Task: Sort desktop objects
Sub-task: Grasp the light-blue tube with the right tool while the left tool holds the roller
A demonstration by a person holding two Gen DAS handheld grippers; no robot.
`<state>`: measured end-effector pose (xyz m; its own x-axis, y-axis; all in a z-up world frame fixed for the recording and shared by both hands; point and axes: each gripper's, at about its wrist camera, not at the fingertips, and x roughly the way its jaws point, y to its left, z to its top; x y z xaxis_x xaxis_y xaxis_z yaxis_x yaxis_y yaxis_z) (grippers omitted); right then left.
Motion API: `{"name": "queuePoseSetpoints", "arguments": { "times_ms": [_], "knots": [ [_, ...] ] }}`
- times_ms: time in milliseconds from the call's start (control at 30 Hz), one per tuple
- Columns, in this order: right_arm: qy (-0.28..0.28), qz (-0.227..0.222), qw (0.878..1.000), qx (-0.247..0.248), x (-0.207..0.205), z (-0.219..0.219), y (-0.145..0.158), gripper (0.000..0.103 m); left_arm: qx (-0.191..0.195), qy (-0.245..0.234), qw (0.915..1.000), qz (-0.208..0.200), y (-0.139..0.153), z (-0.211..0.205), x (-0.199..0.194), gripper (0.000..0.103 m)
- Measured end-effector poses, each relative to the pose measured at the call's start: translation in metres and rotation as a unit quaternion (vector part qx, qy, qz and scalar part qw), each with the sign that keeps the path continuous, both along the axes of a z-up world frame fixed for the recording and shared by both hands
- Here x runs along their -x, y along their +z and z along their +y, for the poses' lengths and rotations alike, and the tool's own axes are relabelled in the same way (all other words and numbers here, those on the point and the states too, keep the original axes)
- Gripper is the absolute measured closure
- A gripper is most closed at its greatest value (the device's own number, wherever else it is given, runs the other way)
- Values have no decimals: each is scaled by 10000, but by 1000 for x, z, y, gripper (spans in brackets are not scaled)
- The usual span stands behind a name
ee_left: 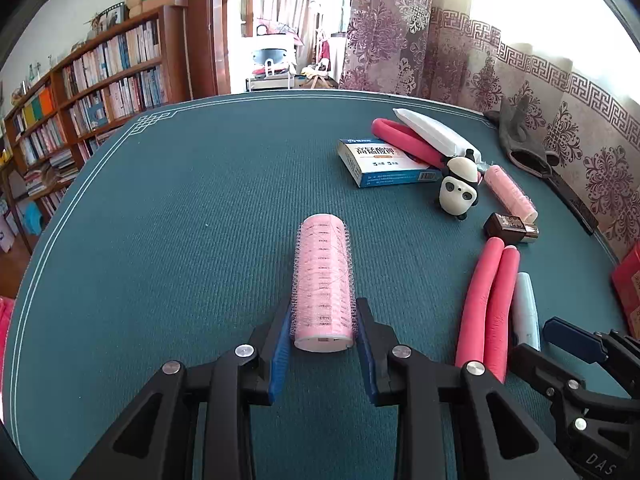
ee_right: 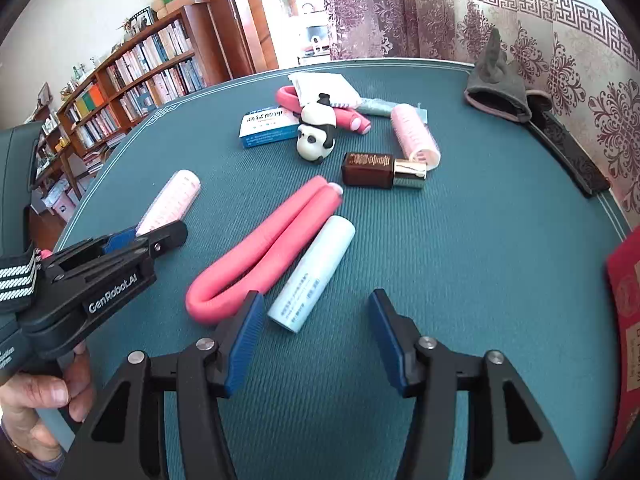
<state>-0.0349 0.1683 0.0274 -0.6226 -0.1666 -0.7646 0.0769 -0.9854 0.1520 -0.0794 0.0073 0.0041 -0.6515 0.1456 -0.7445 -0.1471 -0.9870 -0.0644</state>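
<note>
My left gripper (ee_left: 324, 336) is shut on the near end of a pink hair roller (ee_left: 323, 280), which lies lengthwise on the green table mat; it also shows in the right wrist view (ee_right: 170, 202). My right gripper (ee_right: 316, 320) is open and empty, just above the mat near a pale blue tube (ee_right: 312, 274) and a bent pink foam curler (ee_right: 264, 248). Farther back lie a brown bottle (ee_right: 378, 170), a second pink roller (ee_right: 414, 134), a panda figure (ee_right: 316, 134), a blue-white box (ee_right: 266, 126) and another pink foam curler (ee_right: 288, 98).
A grey glove (ee_right: 500, 88) and a black strip (ee_right: 568, 152) lie at the mat's far right. A red box (ee_right: 626, 308) stands at the right edge. A white packet (ee_right: 324, 86) lies behind the panda. A bookshelf (ee_left: 88, 92) stands beyond the table's left.
</note>
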Motion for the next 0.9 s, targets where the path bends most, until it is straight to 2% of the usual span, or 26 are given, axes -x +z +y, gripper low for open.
{"name": "queuePoseSetpoints", "arguments": {
  "times_ms": [67,133,233,267,333,567,800,900],
  "knots": [
    [-21,15,9999,-130,4,0,0,51,-27,-1,10000,-3,0,-1,0,72],
    [-73,52,9992,-387,6,0,-1,61,-24,0,10000,-1,0,-1,0,72],
    [-92,173,9973,-714,1,-1,-3,71,-12,-29,10000,4,0,1,-1,72],
    [-103,199,9969,-752,0,0,-3,72,-33,-47,10000,1,0,1,-1,72],
    [-155,201,9968,-754,-2,4,-2,82,-123,-117,9999,-12,1,2,-3,72],
    [-473,154,9983,-289,-24,29,8,82,-214,-327,9991,133,12,12,-13,72],
    [-710,410,9964,-199,-58,45,31,82,-434,-421,9981,131,21,12,-18,72],
    [-778,484,9956,-178,-71,51,39,82,-416,-446,9979,215,26,15,-22,72]
  ]
}}
